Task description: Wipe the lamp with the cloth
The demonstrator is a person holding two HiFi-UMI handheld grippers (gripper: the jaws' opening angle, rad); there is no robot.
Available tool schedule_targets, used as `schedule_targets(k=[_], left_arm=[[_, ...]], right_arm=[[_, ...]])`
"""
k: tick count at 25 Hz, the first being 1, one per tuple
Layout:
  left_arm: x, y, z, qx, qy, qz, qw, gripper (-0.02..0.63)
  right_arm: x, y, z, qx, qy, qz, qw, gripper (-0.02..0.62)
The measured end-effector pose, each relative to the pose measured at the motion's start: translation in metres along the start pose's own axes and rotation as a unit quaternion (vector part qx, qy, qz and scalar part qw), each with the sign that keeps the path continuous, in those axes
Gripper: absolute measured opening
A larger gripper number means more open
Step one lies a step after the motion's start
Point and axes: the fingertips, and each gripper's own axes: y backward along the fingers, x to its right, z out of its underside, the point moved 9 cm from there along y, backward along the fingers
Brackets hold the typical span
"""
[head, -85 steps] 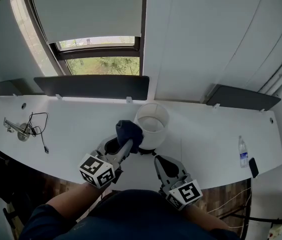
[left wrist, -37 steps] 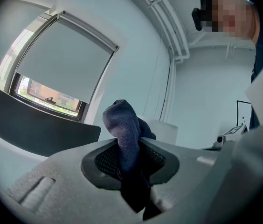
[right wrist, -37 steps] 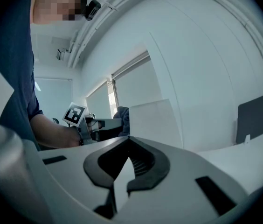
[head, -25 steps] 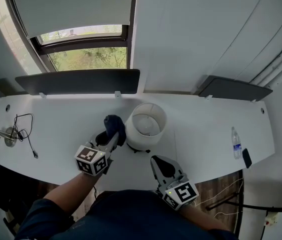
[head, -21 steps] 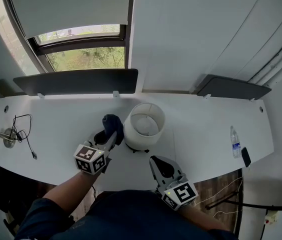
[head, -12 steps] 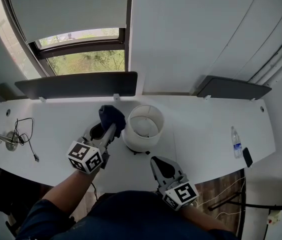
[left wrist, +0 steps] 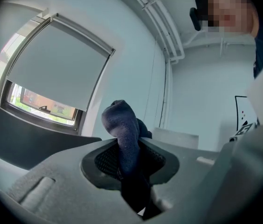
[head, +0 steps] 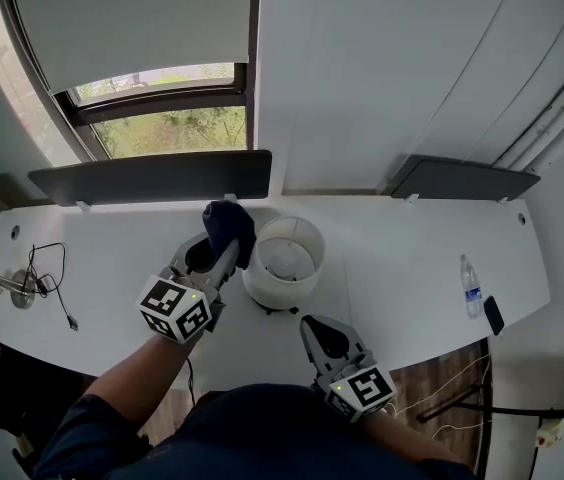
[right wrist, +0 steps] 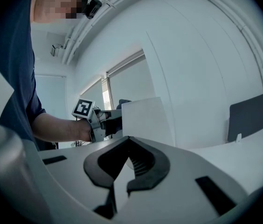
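Note:
The lamp (head: 282,261), with a white drum shade, stands mid-table in the head view. My left gripper (head: 230,240) is shut on a dark blue cloth (head: 228,224), and the cloth lies against the shade's upper left rim. In the left gripper view the cloth (left wrist: 124,133) bulges up out of the jaws, with the shade (left wrist: 177,138) just behind it. My right gripper (head: 309,321) rests low in front of the lamp's base, shut with nothing in it. The right gripper view shows the shade (right wrist: 146,119) ahead and the left gripper (right wrist: 104,120) beside it.
A water bottle (head: 470,286) and a dark phone (head: 493,314) lie near the table's right edge. A metal fitting with a black cable (head: 34,280) sits at the far left. Dark panels (head: 152,176) line the back wall under the window.
My left gripper has carried the cloth away from me along the shade's left side, up to its back-left rim. The right gripper has stayed where it was.

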Motion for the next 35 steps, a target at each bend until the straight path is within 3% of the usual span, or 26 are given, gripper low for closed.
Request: schedule_targets(k=[17,21,26,35], left_arm=[[-0.025,0.010,0.088,-0.095,0.035,-0.047,0.9938,0.100],[-0.014,0.023,0.078,-0.082,0.031,-0.057,0.9946,0.100],[0.014,0.047,0.058,-0.061,0.031,-0.060,0.9959,0.100],[0.089,0.064,0.012,0.001,0.017,-0.022,0.9996,0.100]], right_arm=[[0.005,0.016,0.003,-0.017,0.013,0.014,1.000,0.009],[0.010,0.024,0.000,-0.003,0.009,0.020,1.000,0.009],[0.012,0.032,0.000,0.011,0.003,-0.003,1.000,0.009],[0.008,0.047,-0.008,0.036,0.008,-0.038,0.999,0.009]])
